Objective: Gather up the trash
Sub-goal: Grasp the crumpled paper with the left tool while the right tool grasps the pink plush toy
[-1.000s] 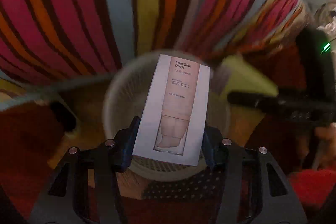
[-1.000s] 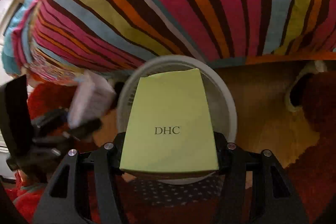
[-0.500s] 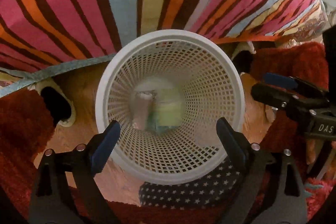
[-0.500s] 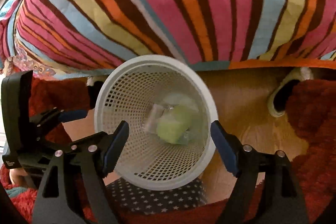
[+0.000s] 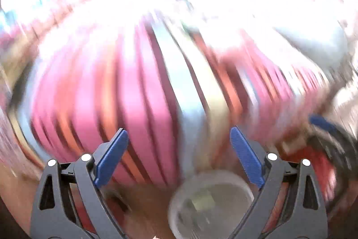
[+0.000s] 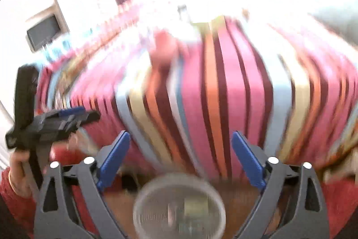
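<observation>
A striped bedspread (image 6: 212, 93) in pink, orange, cream, pale blue and dark maroon is filling both wrist views, its folds smeared by blur and washing out to white toward twelve o'clock. Beneath it, at six o'clock in each view, a round white mesh wastebasket (image 6: 143, 198) is standing on what looks like a wooden floor, with red rug at the edges; the trash, a pale green carton (image 6: 194, 205) and a paler item beside it, is lying at the bottom of the basket, too blurred to read.

The right gripper (image 6: 180, 155) is framing the bedspread with its blue pads wide apart and widening further, nothing between them. The left gripper (image 5: 179, 155) is likewise standing fully spread and empty; in the right view it is showing at nine o'clock, a hand (image 6: 19, 168) in a red sleeve gripping its handle.

Judging from the filled basket and the two bare tongs angled away from it, the dropping-off step is looking complete. The next move probably calls for scanning the bed and floor for any remaining litter, then bringing one set of tongs down squarely over a piece and closing firmly on it.
</observation>
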The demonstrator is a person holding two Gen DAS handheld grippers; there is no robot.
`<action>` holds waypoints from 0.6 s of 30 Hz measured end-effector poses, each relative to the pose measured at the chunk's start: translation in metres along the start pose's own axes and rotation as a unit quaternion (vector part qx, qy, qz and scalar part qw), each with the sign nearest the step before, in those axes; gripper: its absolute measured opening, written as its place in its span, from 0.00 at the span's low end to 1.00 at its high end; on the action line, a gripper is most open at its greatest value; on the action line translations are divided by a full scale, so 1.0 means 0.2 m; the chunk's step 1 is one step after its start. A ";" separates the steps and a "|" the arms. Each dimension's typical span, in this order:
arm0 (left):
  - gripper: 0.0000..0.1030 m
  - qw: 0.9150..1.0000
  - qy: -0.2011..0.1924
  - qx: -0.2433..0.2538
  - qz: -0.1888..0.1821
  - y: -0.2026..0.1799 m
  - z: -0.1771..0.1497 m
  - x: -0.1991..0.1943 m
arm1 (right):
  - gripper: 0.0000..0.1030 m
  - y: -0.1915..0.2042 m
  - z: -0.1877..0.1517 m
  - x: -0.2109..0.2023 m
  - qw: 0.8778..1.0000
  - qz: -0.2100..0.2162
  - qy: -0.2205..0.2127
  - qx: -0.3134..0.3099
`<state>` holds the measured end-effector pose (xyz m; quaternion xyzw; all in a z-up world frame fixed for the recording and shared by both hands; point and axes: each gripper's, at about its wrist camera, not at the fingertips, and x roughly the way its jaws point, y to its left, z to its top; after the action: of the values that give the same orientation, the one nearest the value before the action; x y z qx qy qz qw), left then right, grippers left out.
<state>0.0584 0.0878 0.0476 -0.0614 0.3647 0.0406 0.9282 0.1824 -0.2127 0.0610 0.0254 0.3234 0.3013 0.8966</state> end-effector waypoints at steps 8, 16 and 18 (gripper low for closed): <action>0.87 0.999 -0.015 -0.028 0.024 0.15 0.68 0.50 | 0.88 0.18 0.27 0.35 0.996 -0.060 -0.040 -0.044; 0.87 0.996 0.024 -0.081 0.005 0.24 0.89 0.86 | 0.88 0.16 0.35 0.57 0.995 -0.096 -0.020 -0.015; 0.87 0.996 0.031 -0.089 0.006 0.25 0.90 0.93 | 0.88 0.15 0.36 0.60 0.995 -0.102 -0.020 -0.014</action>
<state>0.3086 0.1680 0.0472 -0.1428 0.3890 0.0768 0.9069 0.2817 -0.1102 0.0580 -0.0139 0.3020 0.2126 0.9292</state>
